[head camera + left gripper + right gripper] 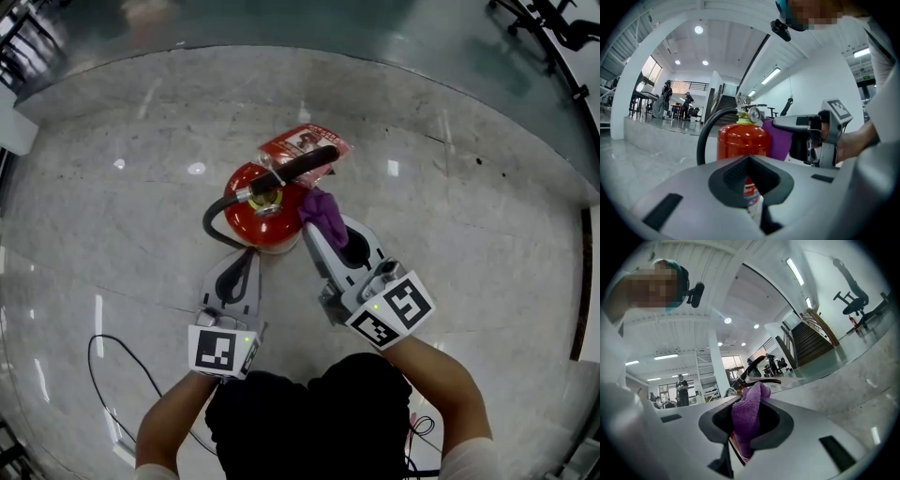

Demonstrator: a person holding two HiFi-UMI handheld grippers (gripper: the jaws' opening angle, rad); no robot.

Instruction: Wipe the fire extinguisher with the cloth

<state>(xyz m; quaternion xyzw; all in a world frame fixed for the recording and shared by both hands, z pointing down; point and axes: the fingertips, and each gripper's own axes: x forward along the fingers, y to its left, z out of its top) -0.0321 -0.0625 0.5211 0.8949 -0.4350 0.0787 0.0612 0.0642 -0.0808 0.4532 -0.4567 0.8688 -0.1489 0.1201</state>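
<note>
A red fire extinguisher stands upright on the floor, with a black hose looping at its left and a black handle on top. My right gripper is shut on a purple cloth, which presses against the cylinder's right shoulder. Close in front of the extinguisher's base is my left gripper, shut and holding nothing. In the left gripper view the extinguisher rises just beyond the left gripper, with the cloth and right gripper at its right. In the right gripper view the cloth fills the right gripper.
A thin black cable lies on the pale stone floor at the lower left. Beyond a curved floor edge the surface turns dark and glossy. Office chairs stand at the far right. People stand far off in the hall.
</note>
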